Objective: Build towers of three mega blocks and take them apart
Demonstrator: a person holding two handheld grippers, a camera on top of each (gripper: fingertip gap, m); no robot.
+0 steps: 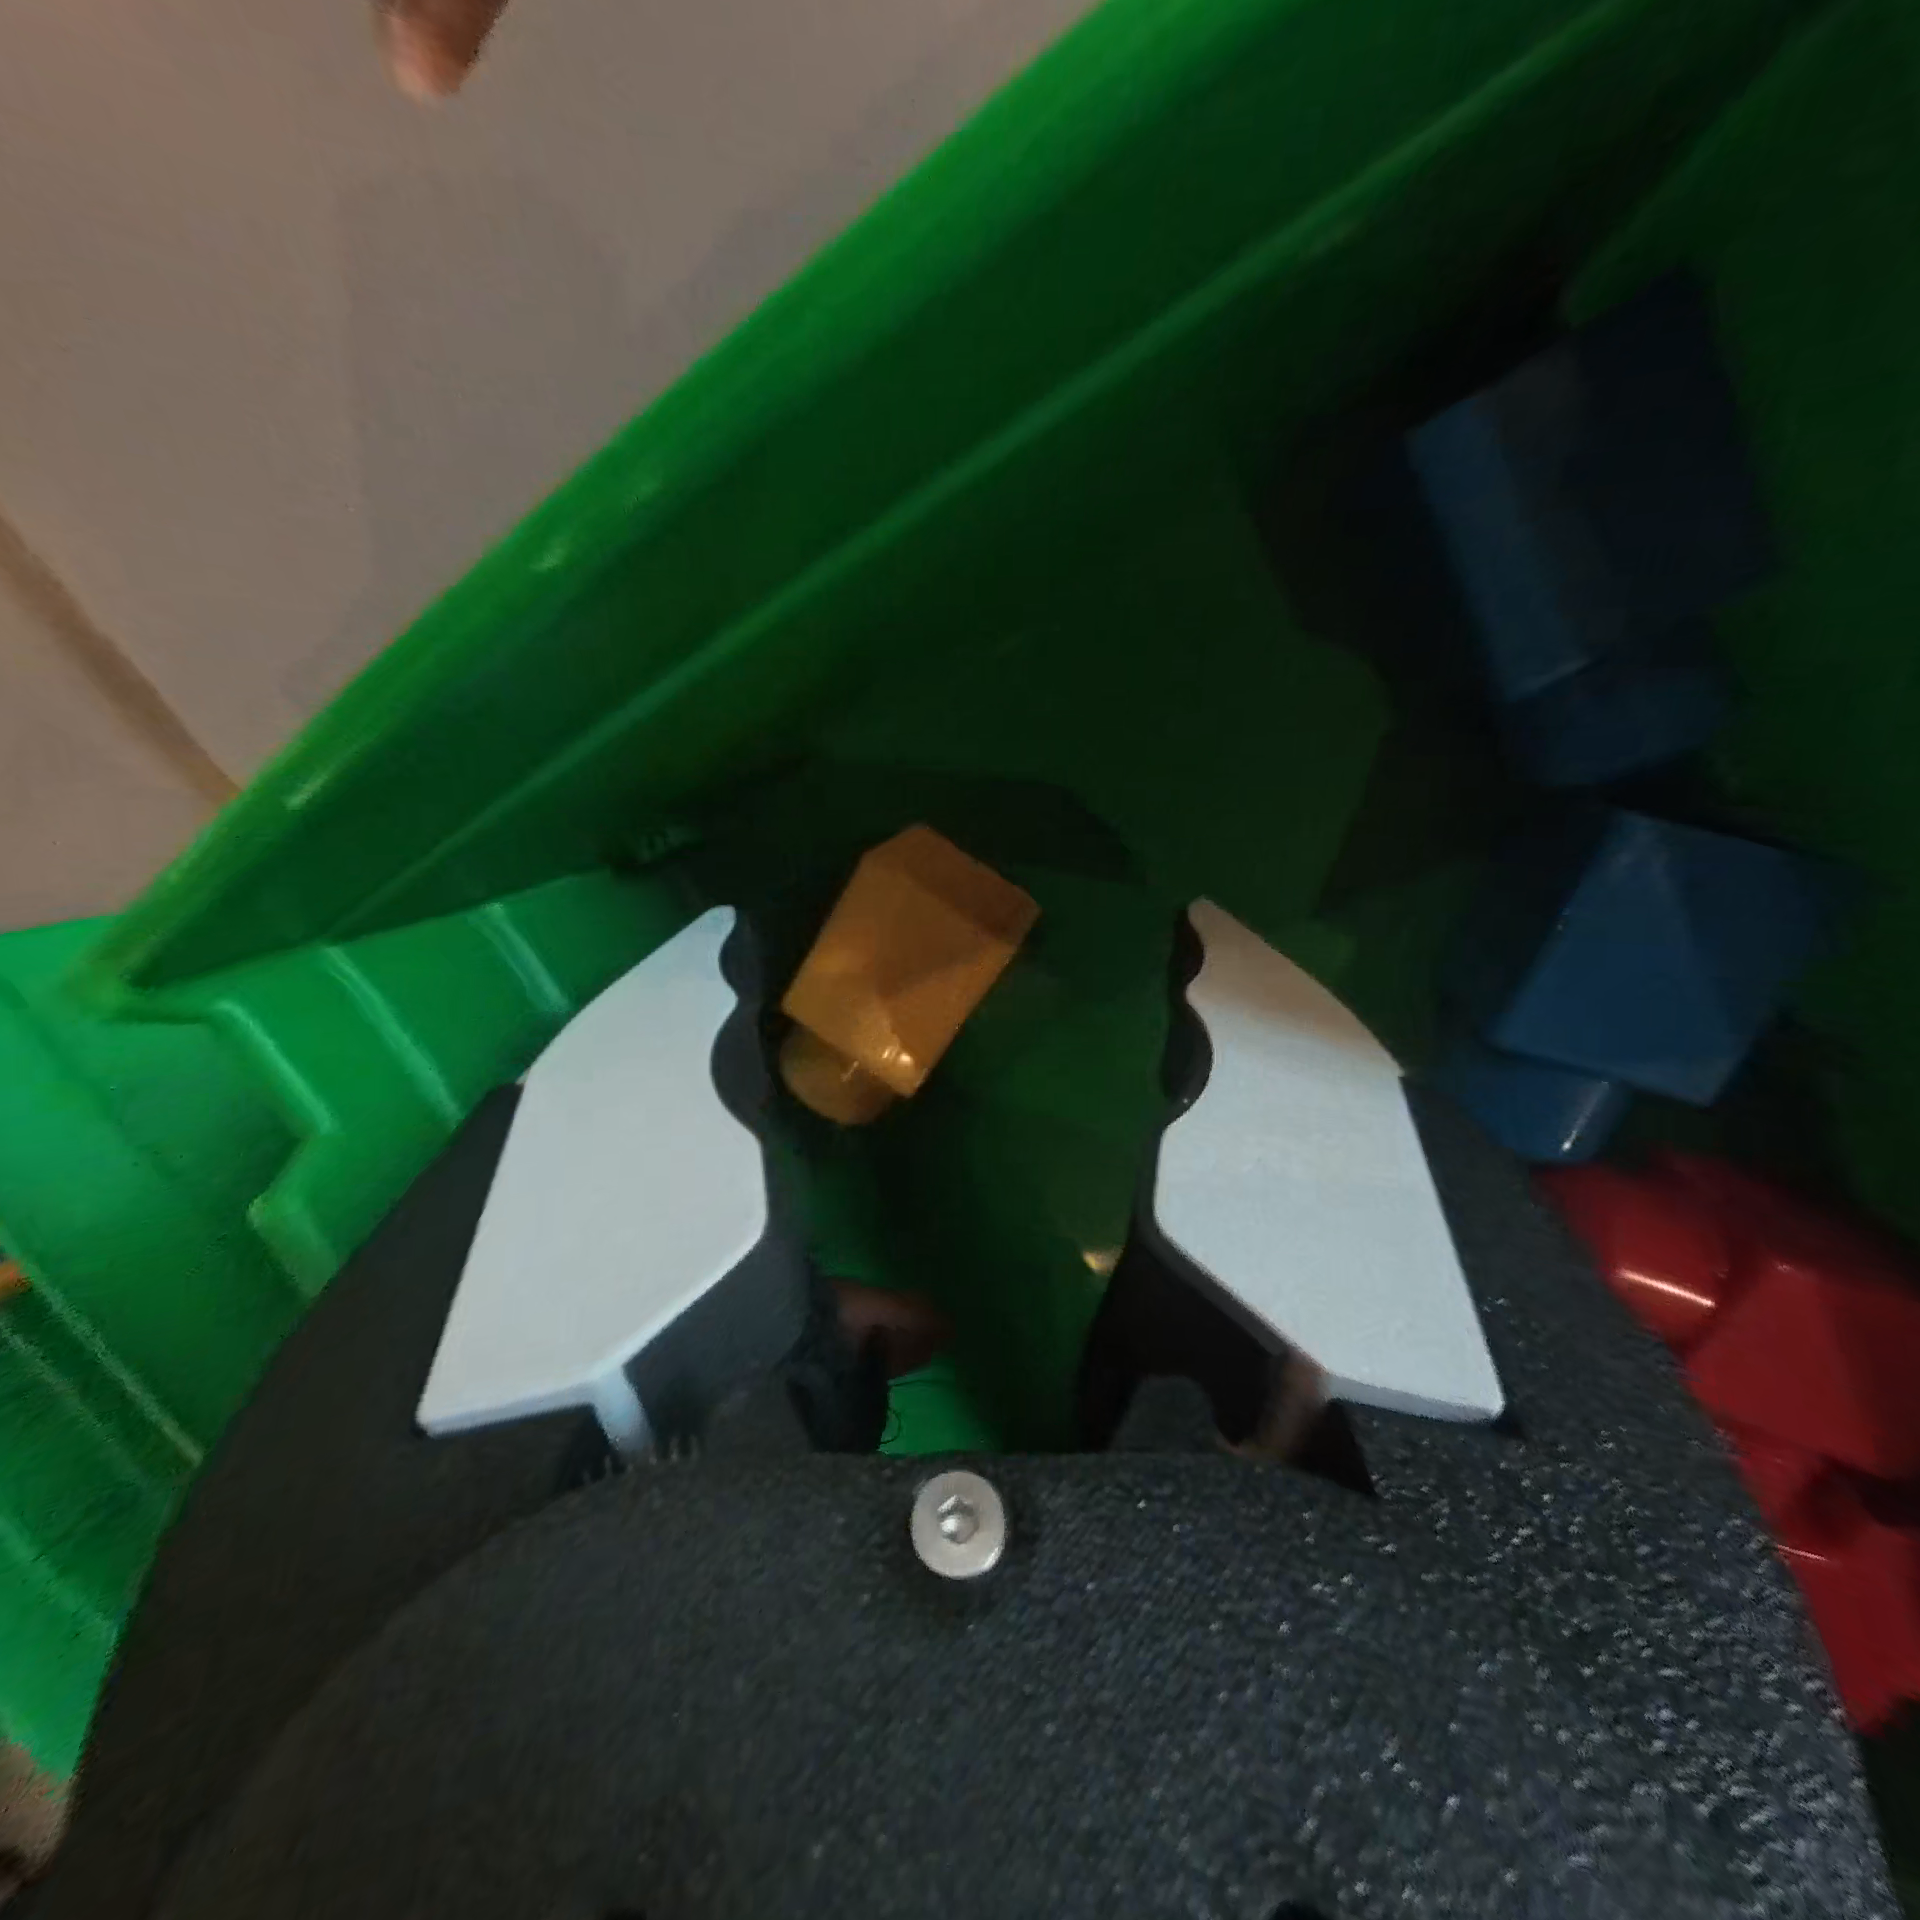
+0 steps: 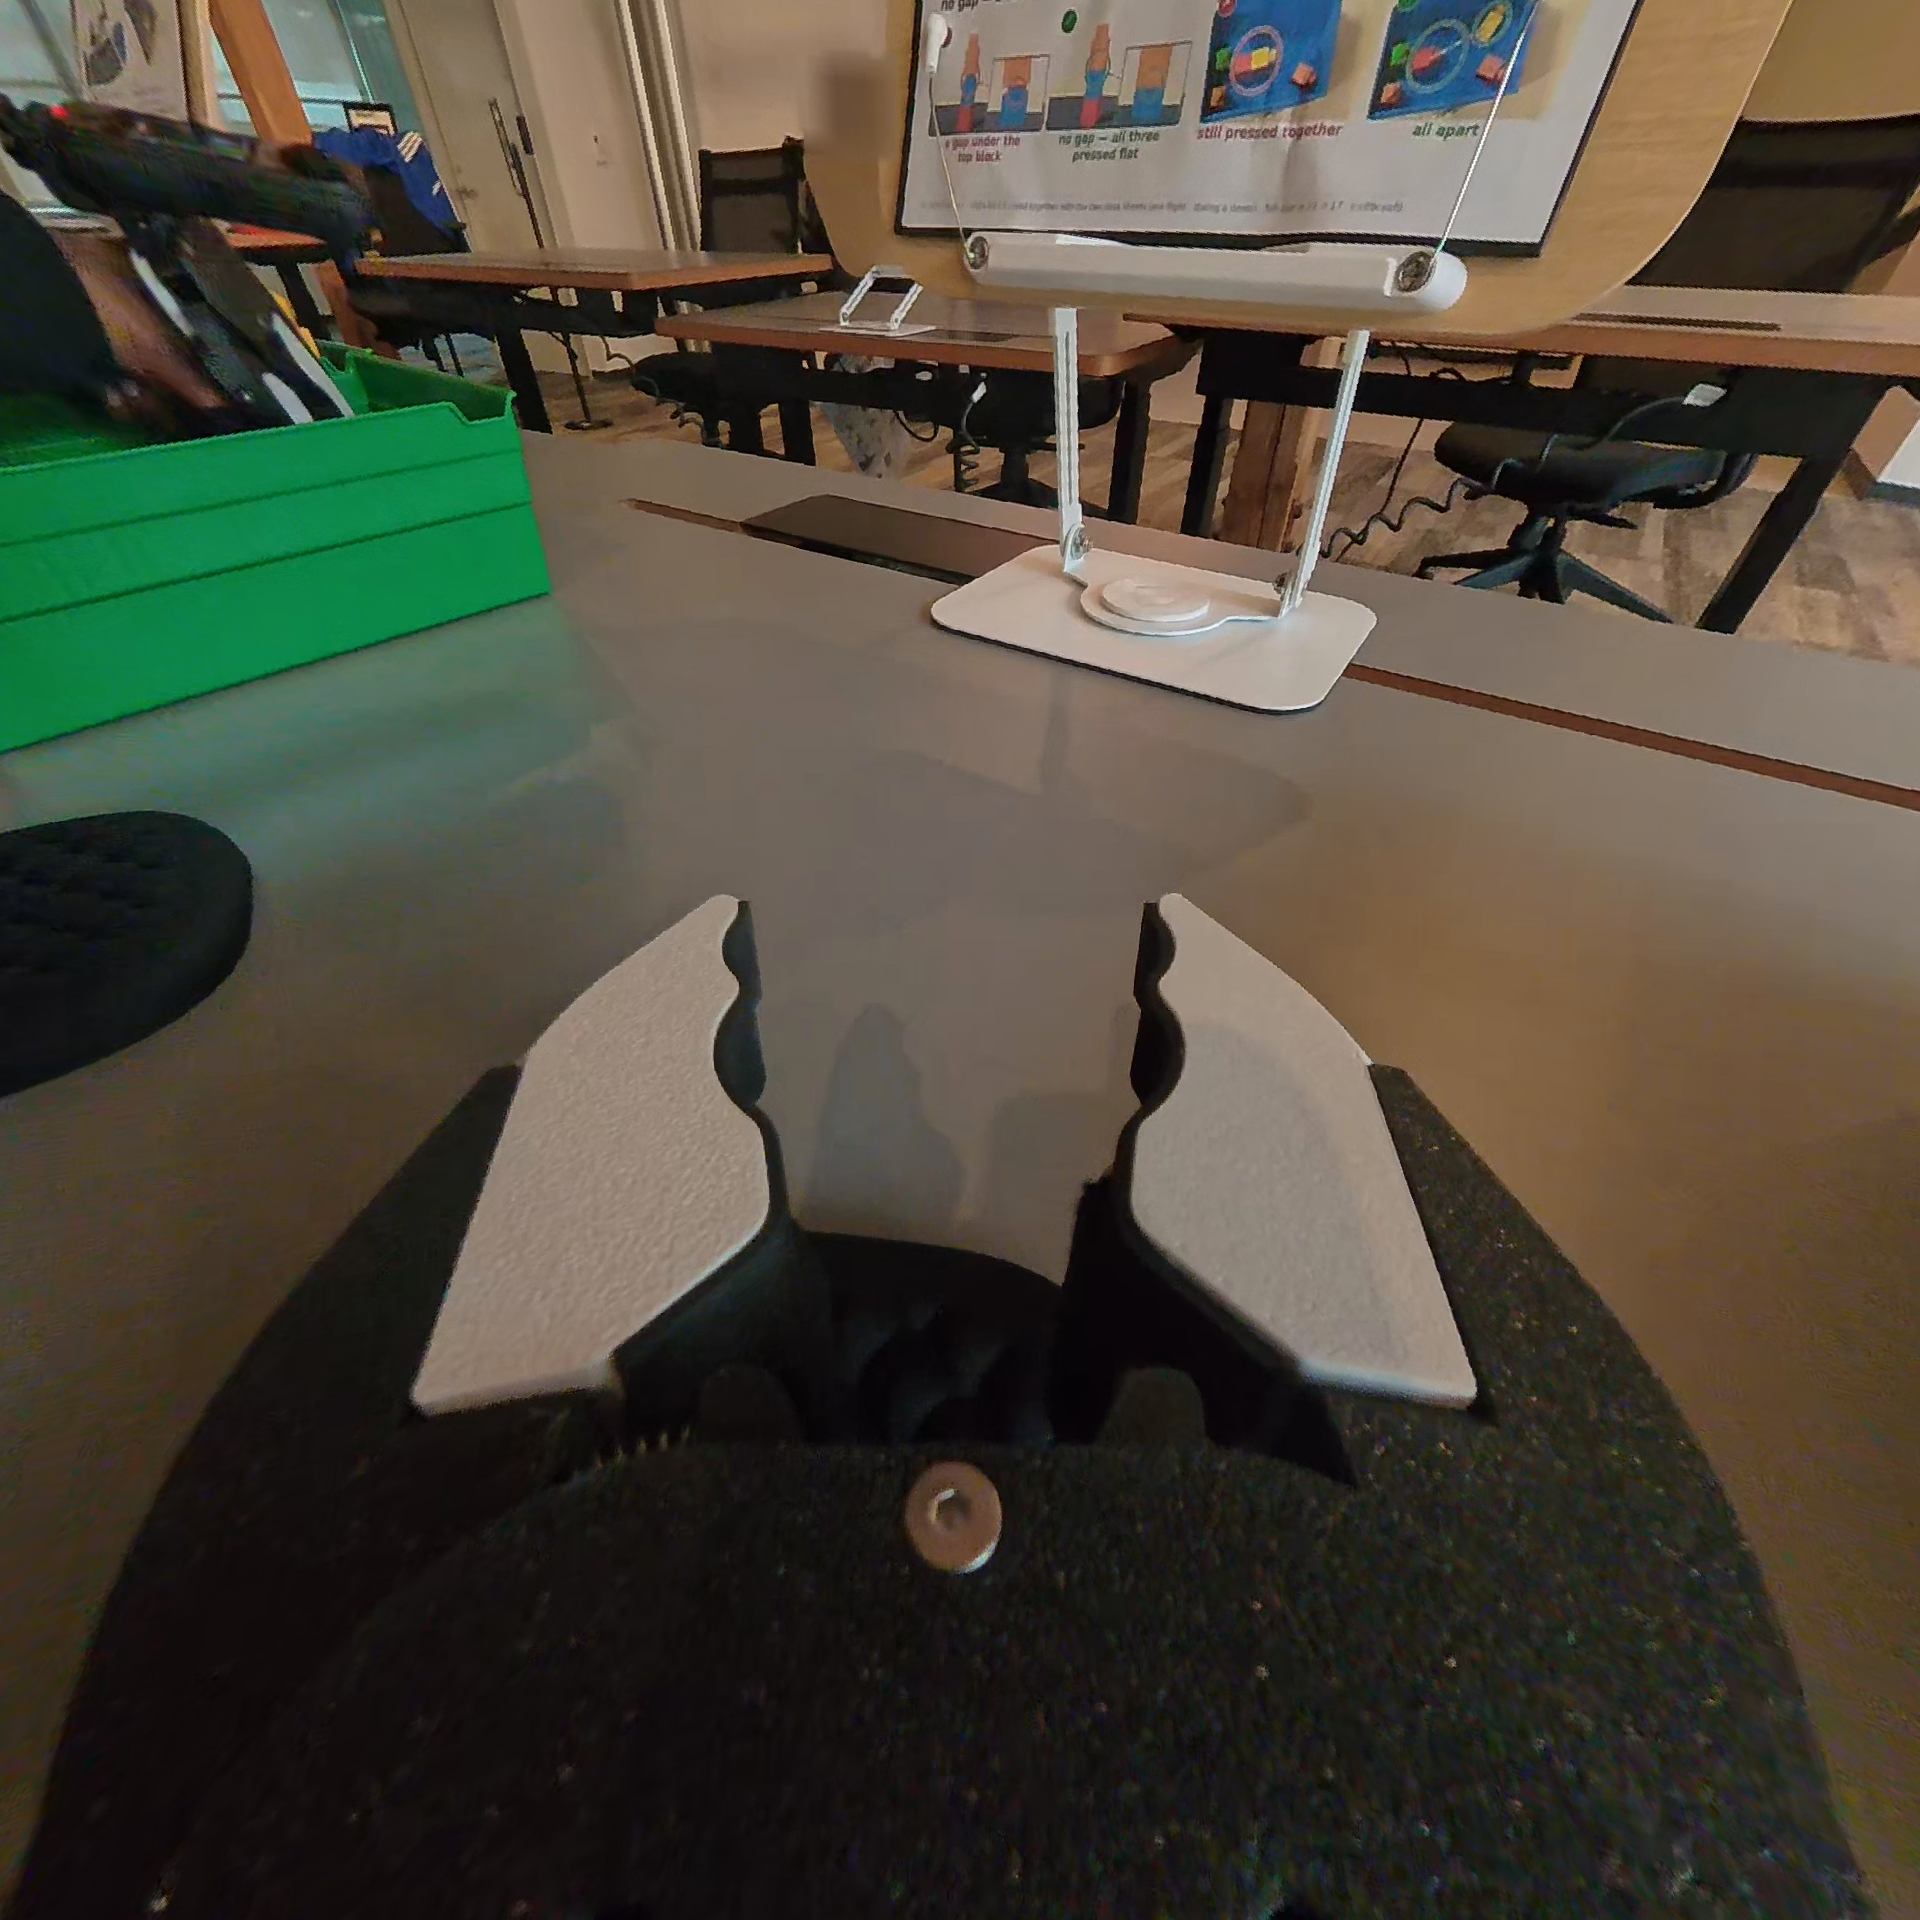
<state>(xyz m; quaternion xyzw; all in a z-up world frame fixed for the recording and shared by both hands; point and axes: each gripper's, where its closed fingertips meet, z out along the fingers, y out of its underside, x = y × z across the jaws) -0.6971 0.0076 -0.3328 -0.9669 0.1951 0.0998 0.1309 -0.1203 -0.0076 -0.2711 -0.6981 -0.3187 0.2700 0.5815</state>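
My left gripper (image 1: 961, 935) is open and reaches down into a green bin (image 1: 831, 499). A yellow mega block (image 1: 904, 987) lies on its side on the bin floor, close to my left finger and between the jaws, not gripped. Two blue blocks (image 1: 1652, 956) and red blocks (image 1: 1787, 1351) lie to the right in the bin. My right gripper (image 2: 940, 914) is open and empty, low over the grey table (image 2: 935, 790). In the right wrist view the green bin (image 2: 260, 561) stands at the far left with the left gripper (image 2: 208, 343) dipping into it.
A white stand (image 2: 1153, 623) holding a wooden board with an instruction sheet (image 2: 1247, 114) stands at the table's far edge. A black round pad (image 2: 94, 935) lies at the left. Desks and office chairs fill the room behind. Across from one pair of fingers to the other is roughly 60 cm.
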